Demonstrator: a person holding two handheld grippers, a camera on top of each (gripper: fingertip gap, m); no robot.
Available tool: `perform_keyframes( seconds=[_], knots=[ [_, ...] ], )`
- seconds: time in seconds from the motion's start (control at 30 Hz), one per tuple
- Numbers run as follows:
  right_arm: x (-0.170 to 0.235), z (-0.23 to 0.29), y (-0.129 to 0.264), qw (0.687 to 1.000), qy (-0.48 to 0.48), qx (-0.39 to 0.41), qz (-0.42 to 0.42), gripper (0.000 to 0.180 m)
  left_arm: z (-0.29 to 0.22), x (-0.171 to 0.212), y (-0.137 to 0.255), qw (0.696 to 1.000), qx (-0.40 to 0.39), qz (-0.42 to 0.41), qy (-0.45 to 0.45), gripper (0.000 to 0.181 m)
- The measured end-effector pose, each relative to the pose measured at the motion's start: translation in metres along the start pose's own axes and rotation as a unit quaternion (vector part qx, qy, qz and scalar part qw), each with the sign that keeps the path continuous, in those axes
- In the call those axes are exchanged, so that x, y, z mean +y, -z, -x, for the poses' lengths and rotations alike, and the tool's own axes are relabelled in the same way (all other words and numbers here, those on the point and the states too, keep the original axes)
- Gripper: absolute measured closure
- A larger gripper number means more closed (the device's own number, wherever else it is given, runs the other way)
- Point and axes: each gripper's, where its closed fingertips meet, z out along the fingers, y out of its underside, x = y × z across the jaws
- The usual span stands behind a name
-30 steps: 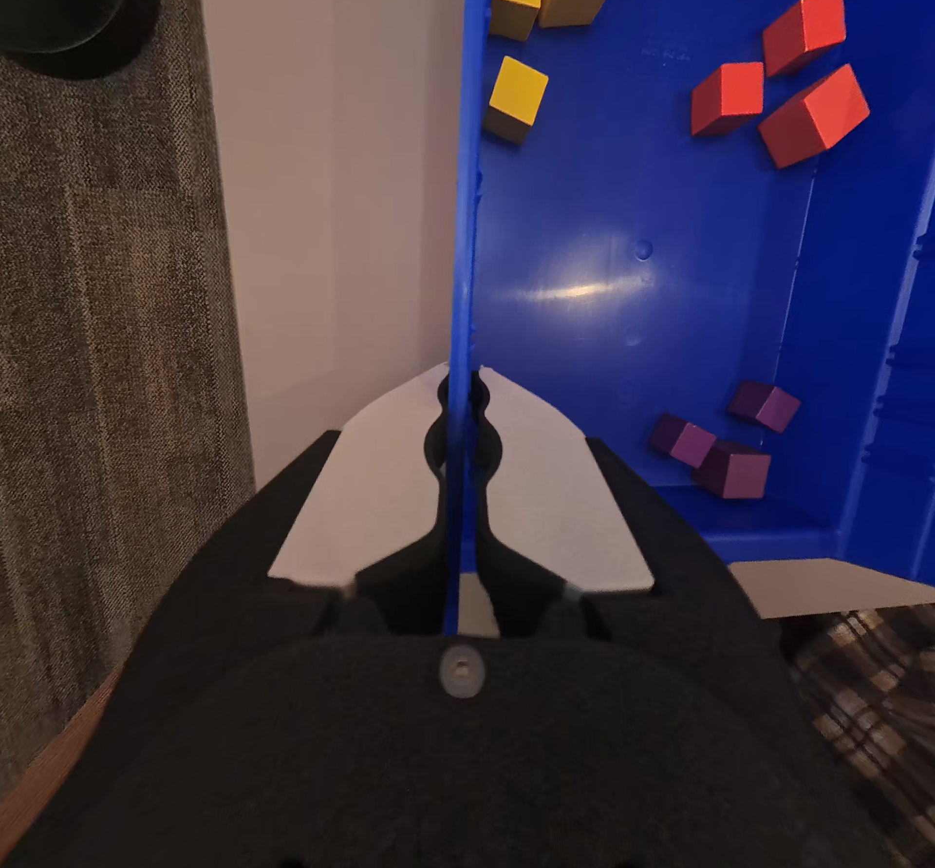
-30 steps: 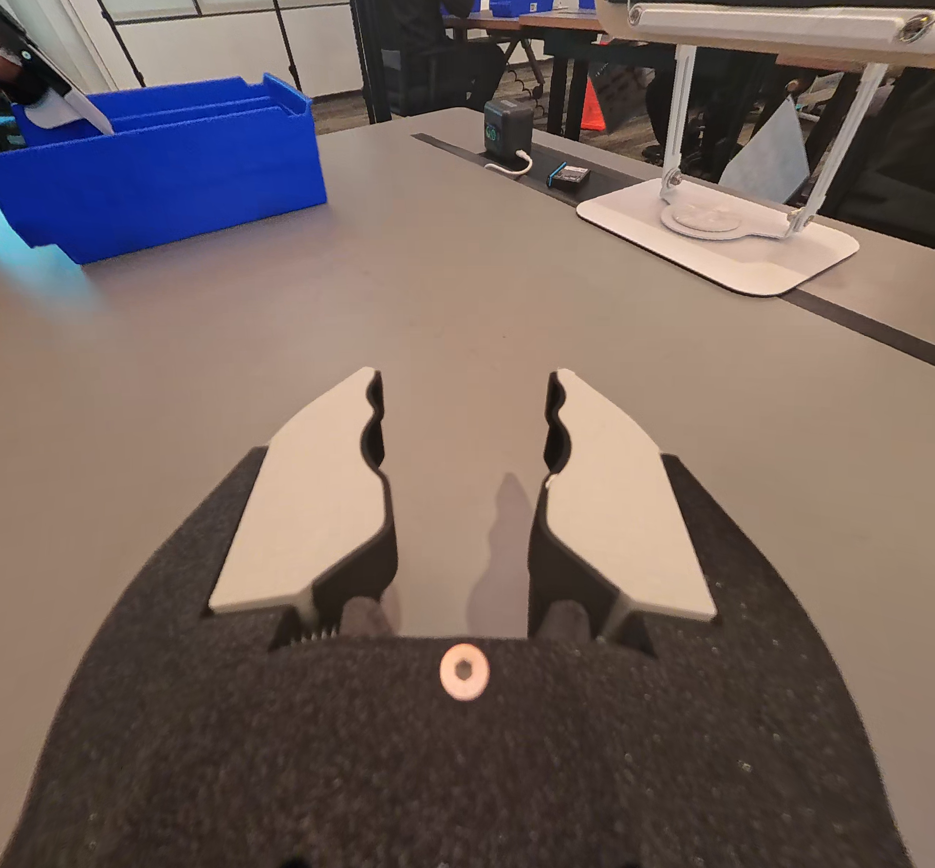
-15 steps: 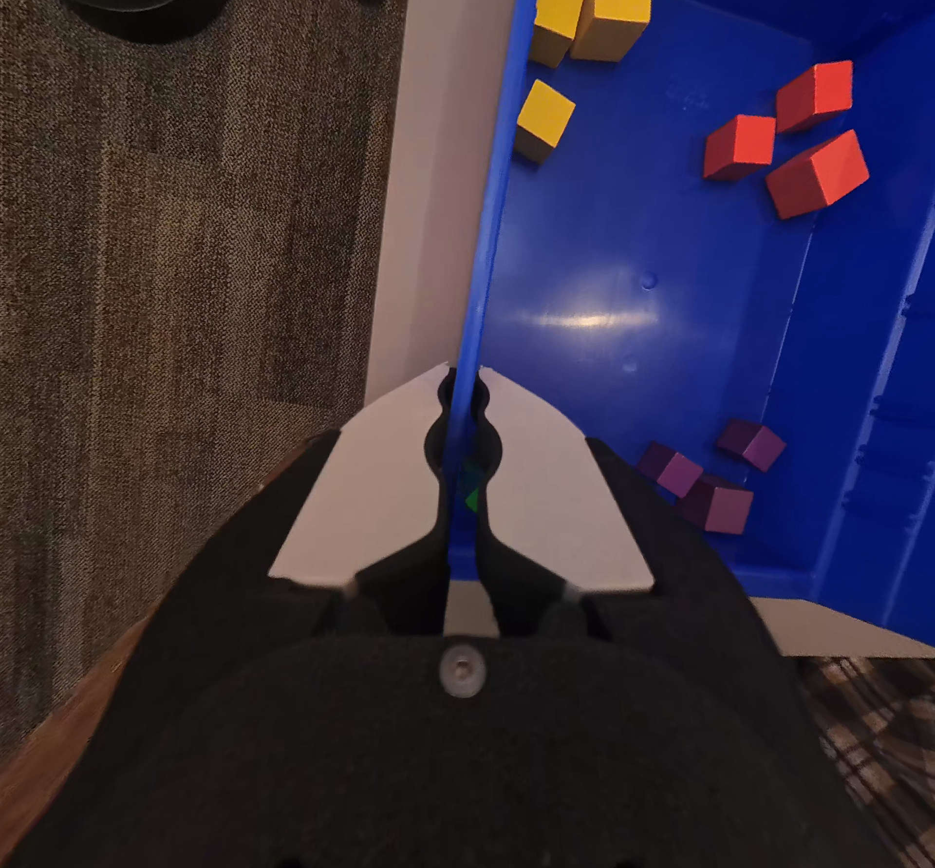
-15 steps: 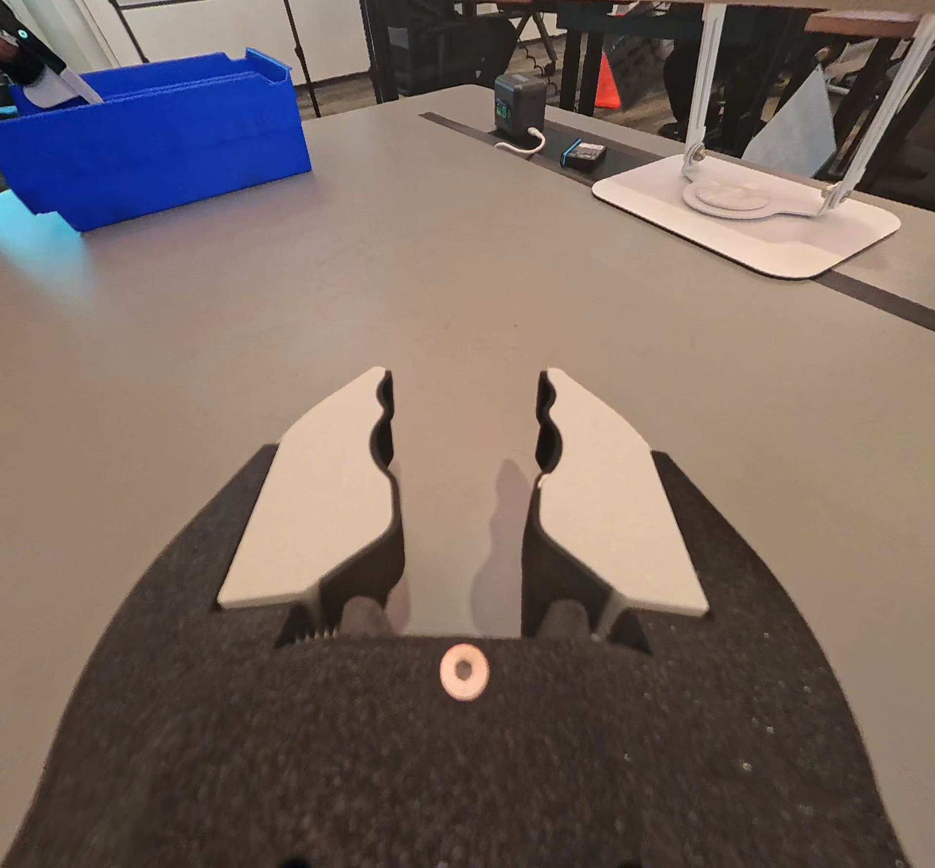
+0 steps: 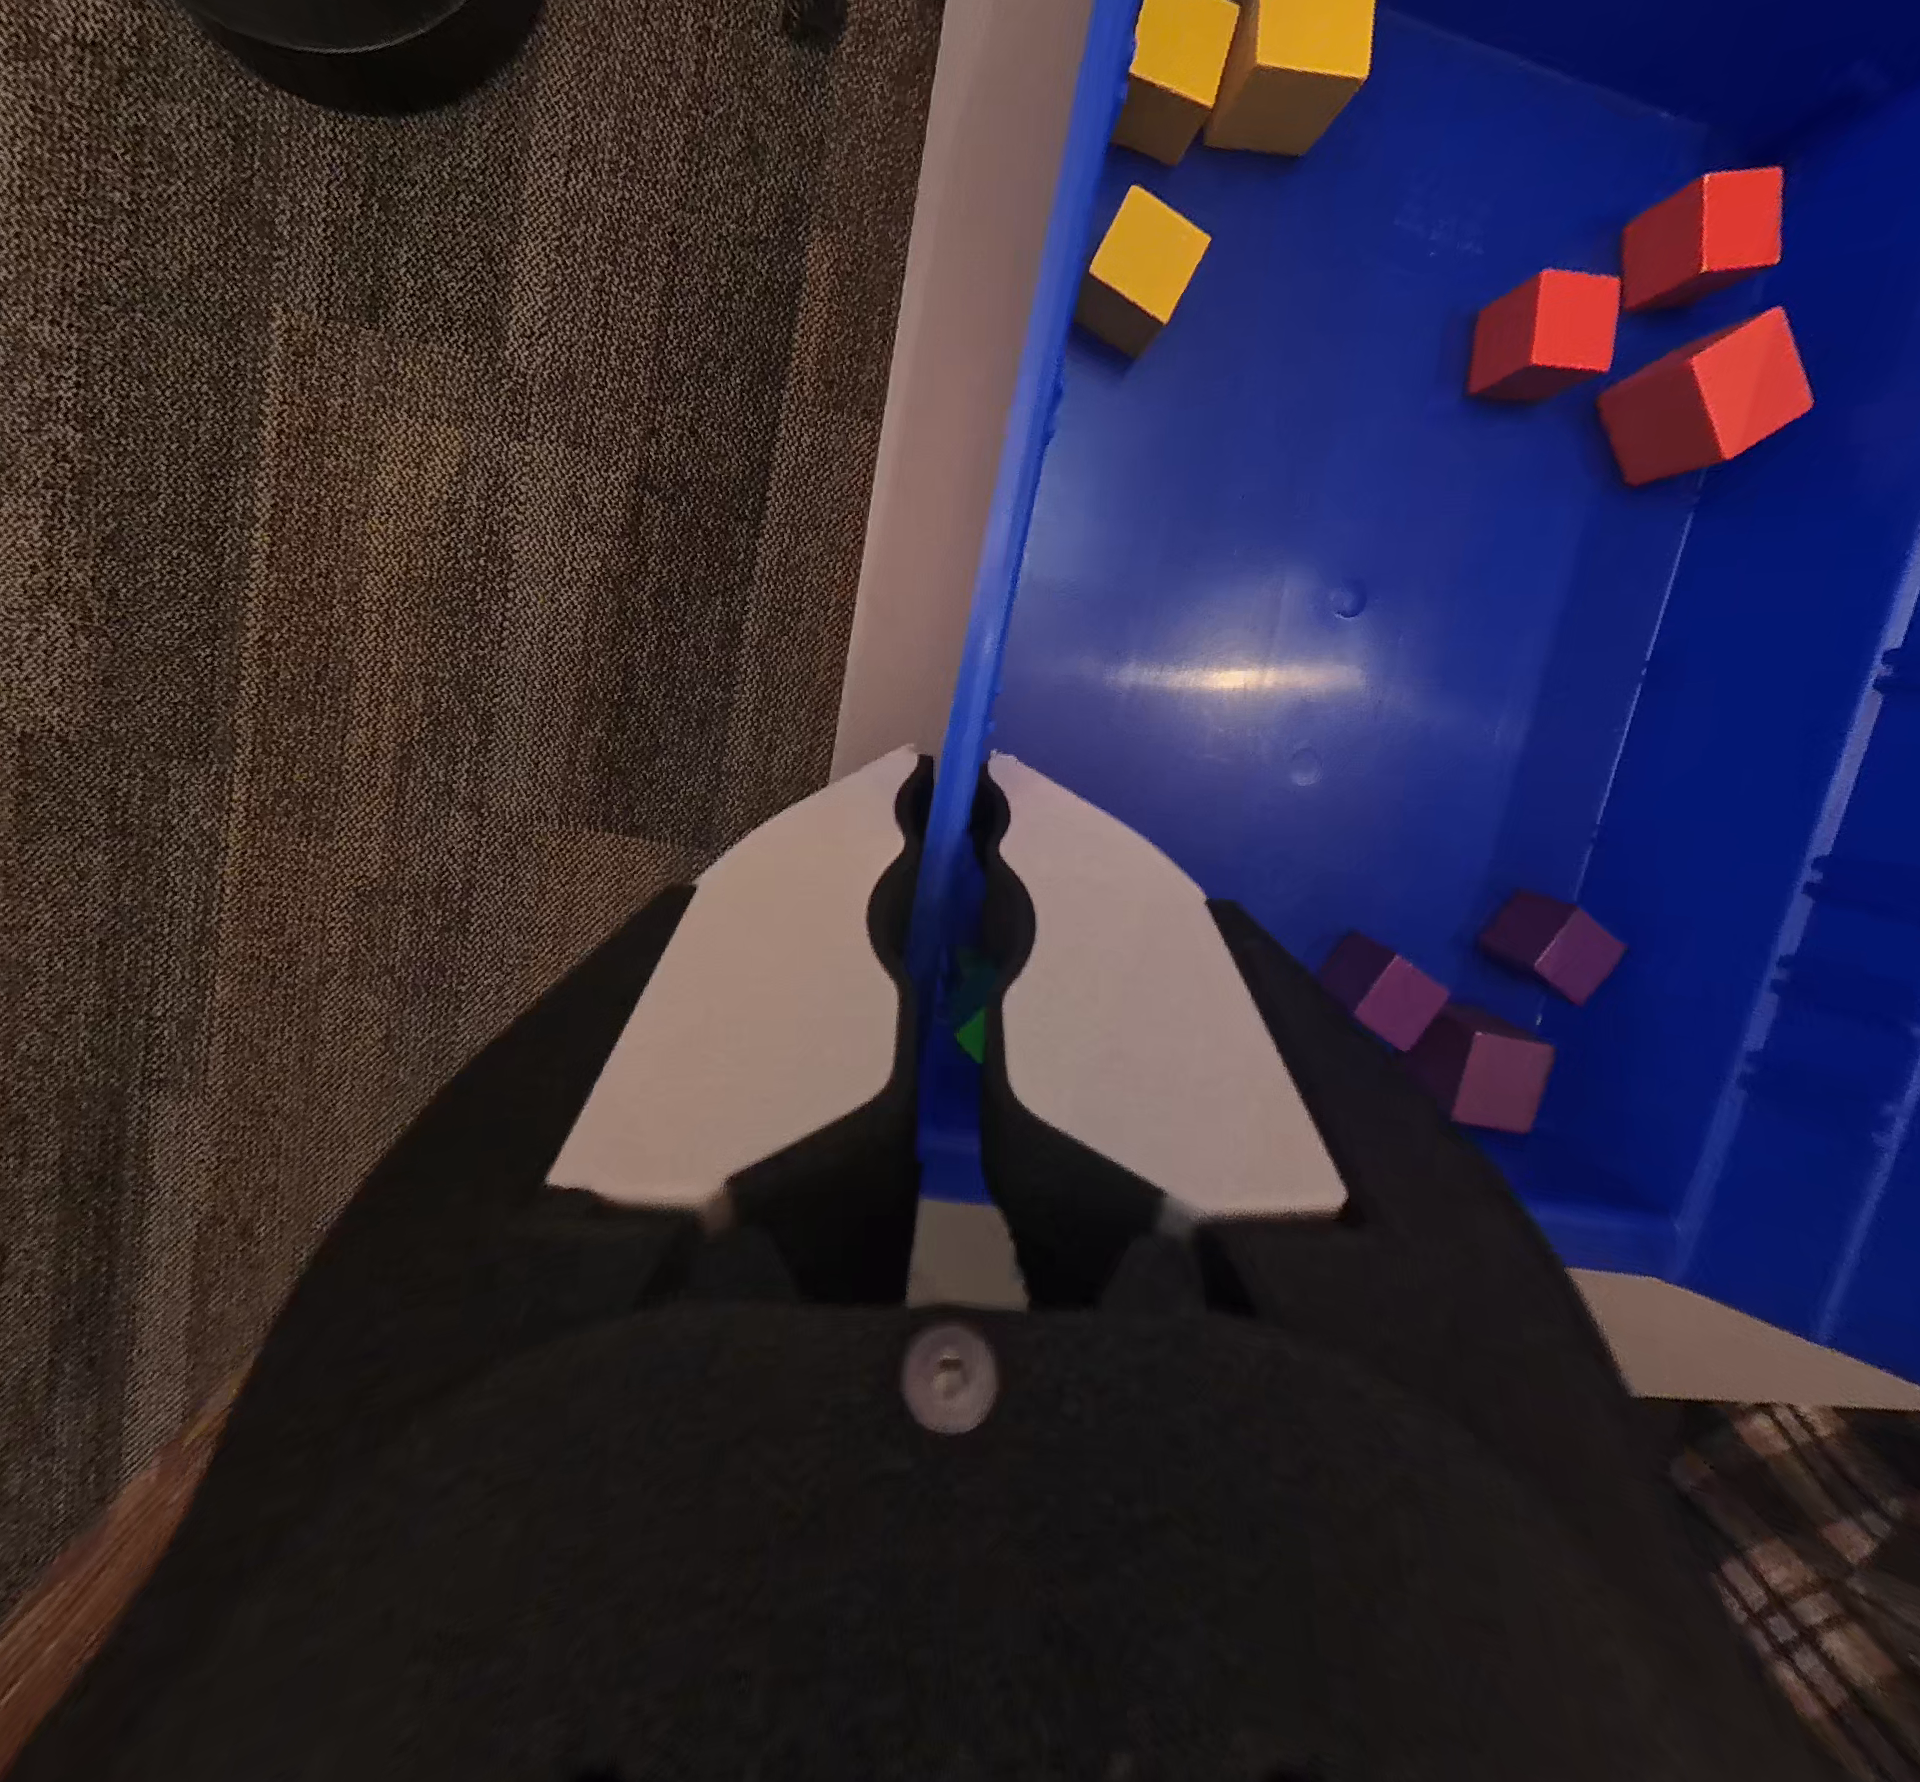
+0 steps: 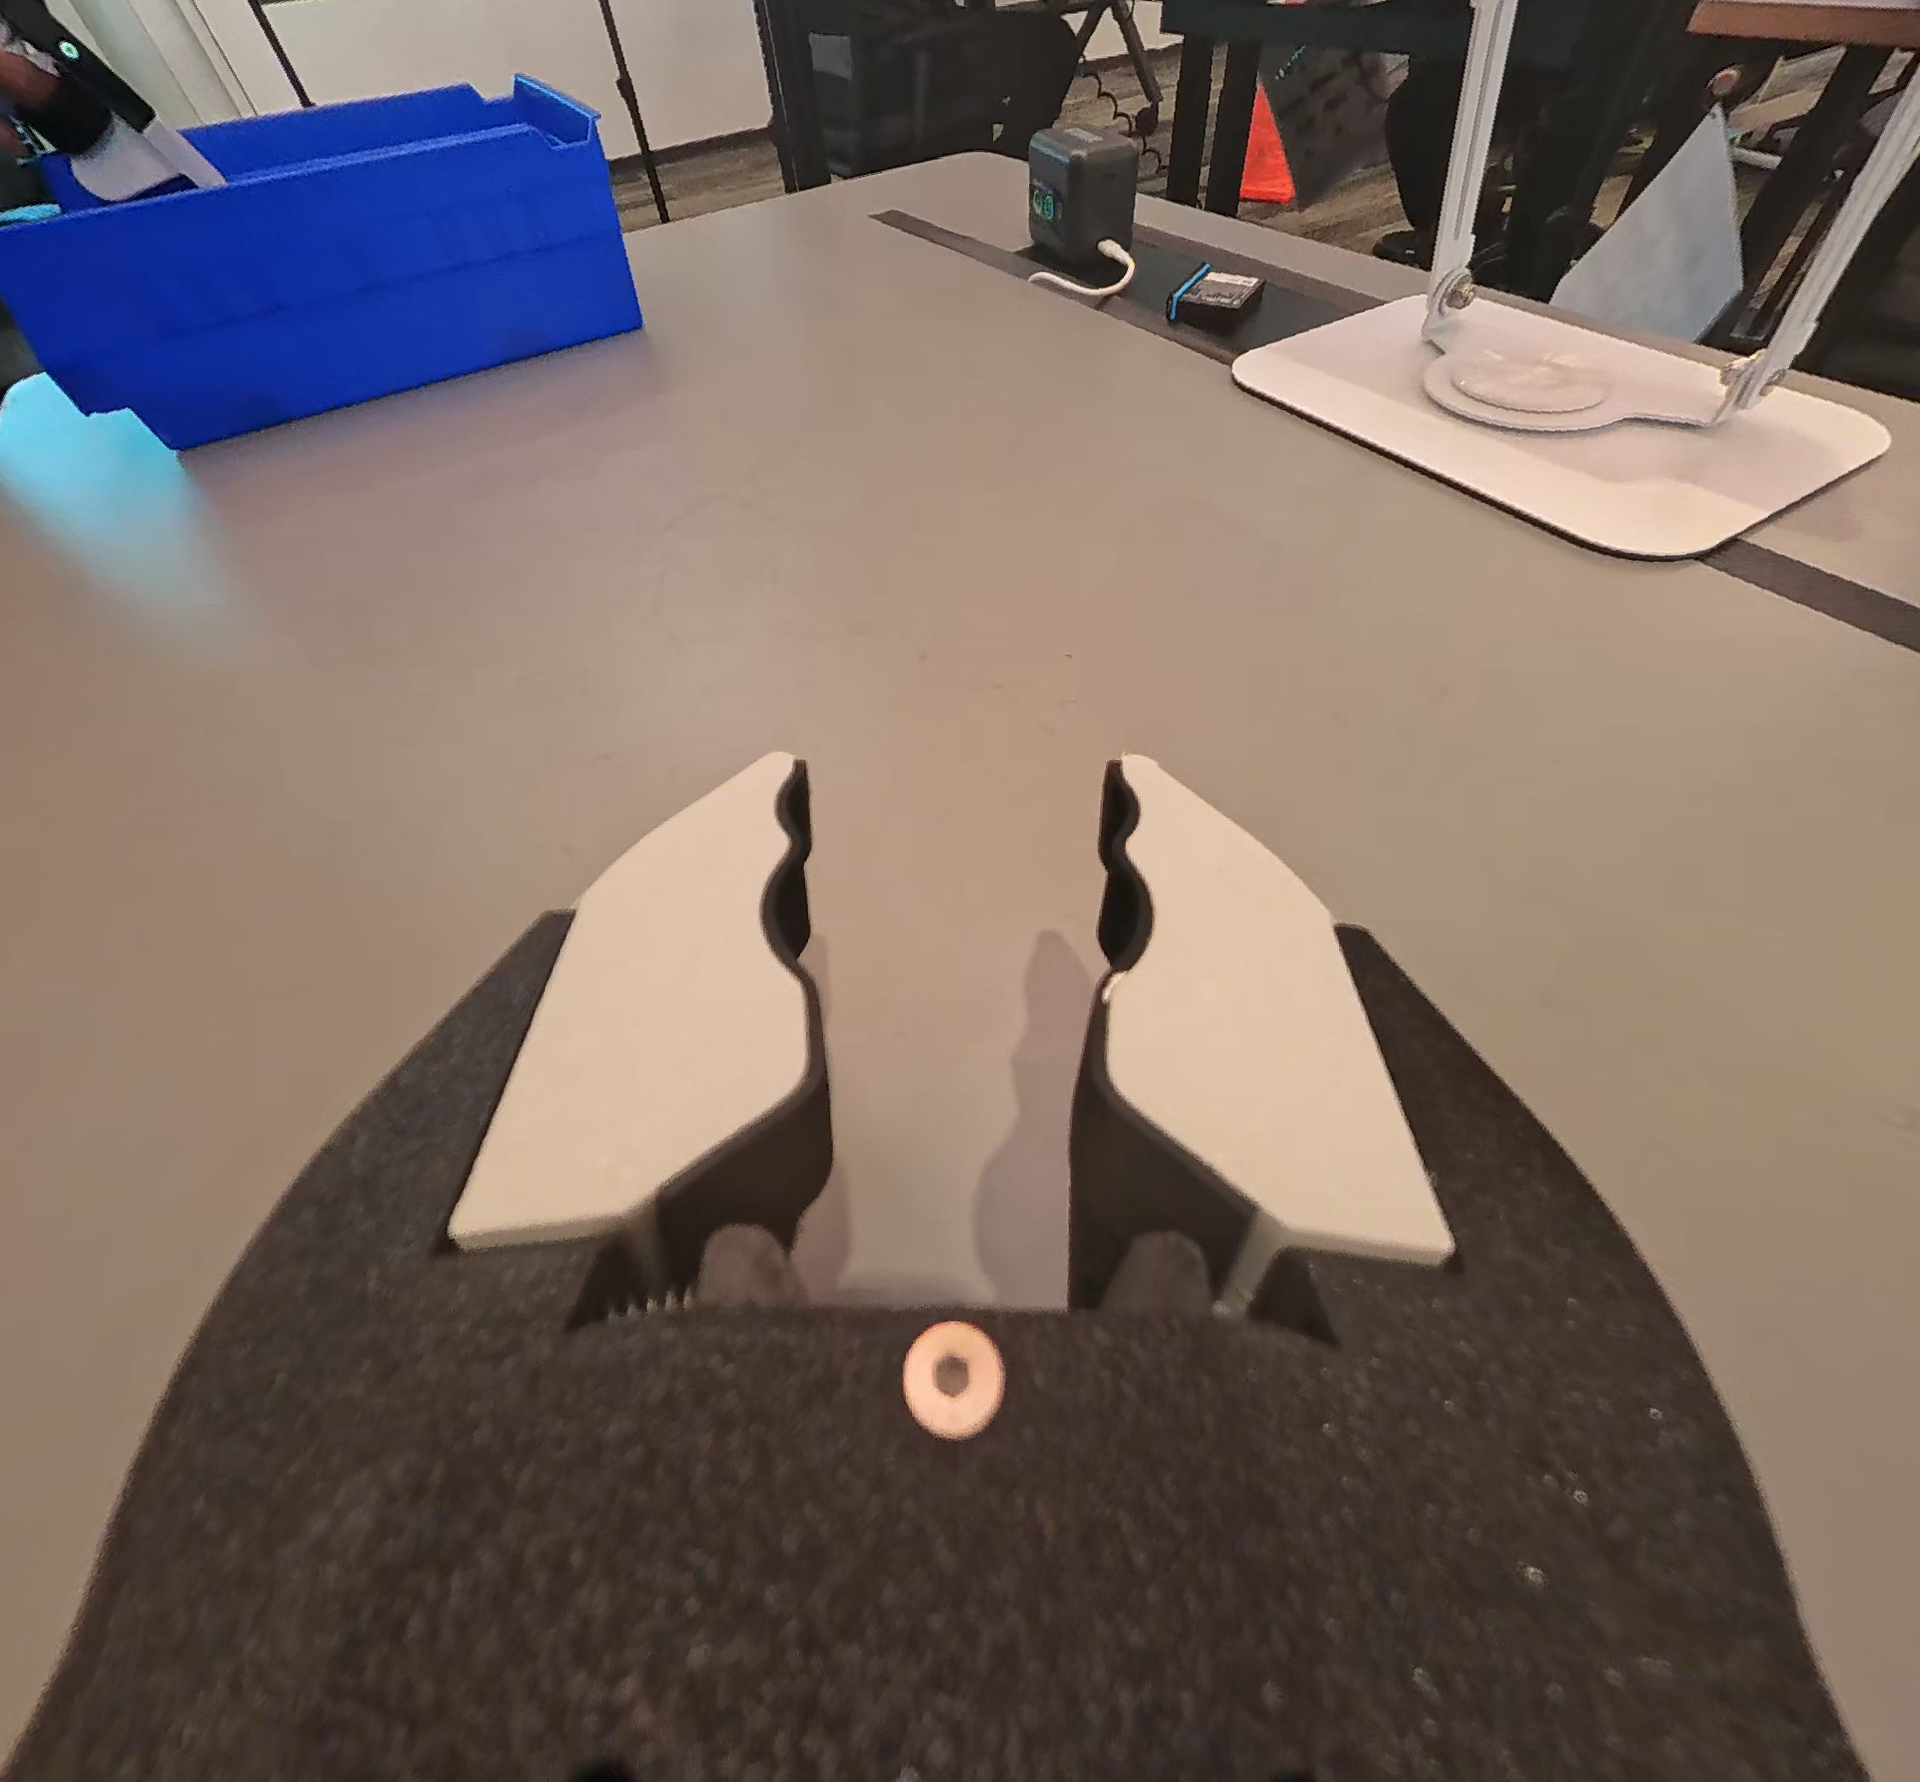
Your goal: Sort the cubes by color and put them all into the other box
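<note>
The left gripper (image 5: 951,766) was clamped on the side wall of the blue box (image 5: 1299,672), its fingers pressed to either face; inside the box, yellow cubes (image 5: 1143,267) lay at the far end by that wall, red cubes (image 5: 1548,335) across from them, purple cubes (image 5: 1496,1067) at the near end; a green cube (image 5: 971,1031) peeked between the fingers; the right gripper (image 6: 951,766) hovered over the grey table (image 6: 935,537), fingers apart and empty, the box far to its left.

office | grey desks (image 6: 935,506); monitor stand (image 6: 1558,423); carpet (image 5: 416,485)
</note>
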Motion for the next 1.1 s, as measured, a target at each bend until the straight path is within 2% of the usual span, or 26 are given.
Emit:
perform_keyframes(
  seconds=[0.23,0.37,0.5,0.6,0.7,0.8,0.93,1.1],
  knots=[
    [0.000,0.002,0.000,1.000,-0.003,-0.006,-0.002,0.127,0.004,0.000,0.001,0.999,-0.027,-0.008,-0.015,0.171],
    [-0.004,0.005,0.002,1.000,0.002,-0.012,-0.014,0.127,0.012,-0.008,0.013,0.997,-0.065,-0.042,-0.024,0.153],
    [-0.007,0.010,0.003,0.999,0.011,-0.023,-0.023,0.127,-0.003,-0.046,0.060,0.979,-0.079,-0.173,-0.072,0.124],
    [-0.007,0.016,0.001,0.999,0.027,-0.037,-0.022,0.126,-0.056,-0.071,0.086,0.944,-0.031,-0.259,-0.203,0.122],
    [-0.008,0.024,0.002,0.998,0.045,-0.049,-0.021,0.125,-0.118,-0.060,0.069,0.906,0.060,-0.219,-0.356,0.122],
    [-0.023,0.038,0.013,0.995,0.049,-0.067,-0.050,0.124,-0.149,-0.047,0.041,0.860,0.114,-0.166,-0.469,0.123],
    [-0.039,0.055,0.029,0.993,0.056,-0.076,-0.074,0.122,-0.161,-0.052,0.018,0.833,0.142,-0.119,-0.522,0.122],
    [-0.037,0.075,0.031,0.994,0.052,-0.084,-0.054,0.121,-0.148,-0.054,-0.017,0.809,0.114,-0.019,-0.577,0.129]
  ],
)
